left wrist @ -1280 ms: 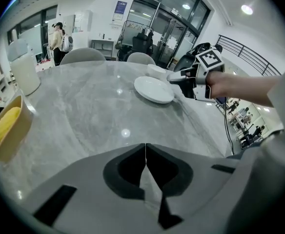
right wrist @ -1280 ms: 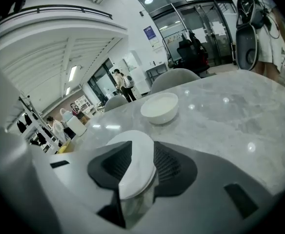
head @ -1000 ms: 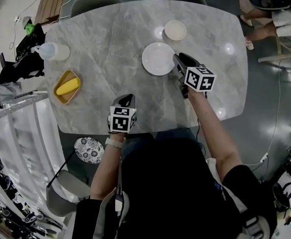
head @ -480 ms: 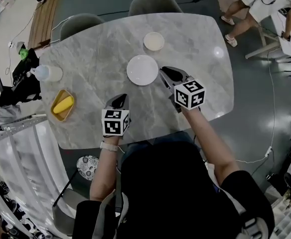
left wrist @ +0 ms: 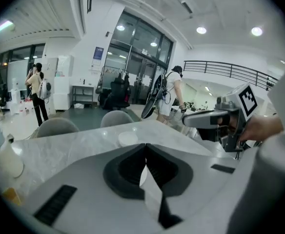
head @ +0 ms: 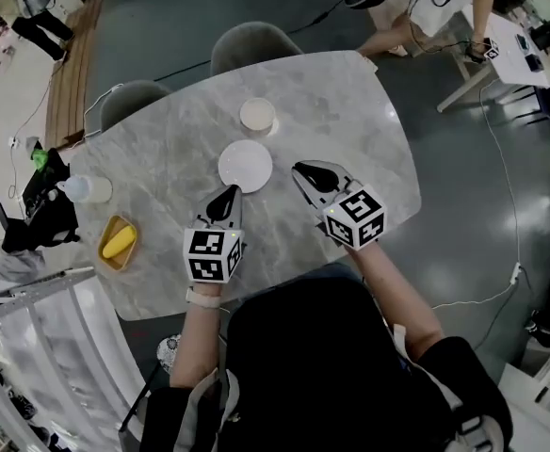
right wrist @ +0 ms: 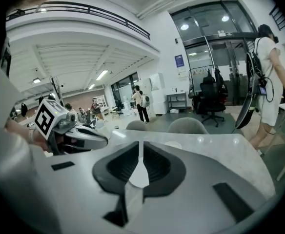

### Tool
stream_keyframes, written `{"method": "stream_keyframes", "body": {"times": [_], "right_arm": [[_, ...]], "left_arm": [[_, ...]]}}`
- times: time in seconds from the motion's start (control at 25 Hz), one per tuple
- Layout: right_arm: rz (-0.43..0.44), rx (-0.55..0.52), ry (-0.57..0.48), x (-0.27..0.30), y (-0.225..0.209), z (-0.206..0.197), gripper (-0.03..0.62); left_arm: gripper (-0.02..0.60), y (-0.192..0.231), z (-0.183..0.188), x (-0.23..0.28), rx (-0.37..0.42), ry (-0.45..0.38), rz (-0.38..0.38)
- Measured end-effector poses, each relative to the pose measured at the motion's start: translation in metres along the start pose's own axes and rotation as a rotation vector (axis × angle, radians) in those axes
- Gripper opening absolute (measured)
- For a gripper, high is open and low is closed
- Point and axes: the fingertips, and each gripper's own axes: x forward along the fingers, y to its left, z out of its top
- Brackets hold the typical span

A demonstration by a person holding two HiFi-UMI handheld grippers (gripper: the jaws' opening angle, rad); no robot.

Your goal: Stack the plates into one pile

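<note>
Head view: left gripper (head: 226, 194), clenched empty, and right gripper (head: 303, 170), jaws closing on nothing, have risen. Large plate (head: 246, 166) lies flat, round.

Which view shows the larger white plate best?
The head view: the larger white plate lies whole and uncovered on the table. In the left gripper view and the right gripper view it is almost wholly hidden; only a white sliver, likely the plate, shows low in the middle.
</note>
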Motion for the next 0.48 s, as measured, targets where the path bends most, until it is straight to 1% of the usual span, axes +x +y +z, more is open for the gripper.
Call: {"method": "stream_keyframes", "body": {"times": [0.12, 0.32, 0.48], "right_arm": [[-0.025, -0.009, -0.036, -0.024, 0.003, 0.014, 0.041], [-0.079, -0.033, -0.086, -0.055, 0.011, 0.034, 0.041], [-0.114, -0.053, -0.112, -0.075, 0.019, 0.044, 0.04]], "left_arm": [[0.011, -0.015, 0.025, -0.007, 0.041, -0.048, -0.032], [0.011, -0.034, 0.057, -0.021, 0.09, -0.114, -0.099], [0.011, -0.048, 0.073, -0.032, 0.113, -0.148, -0.137]]}}
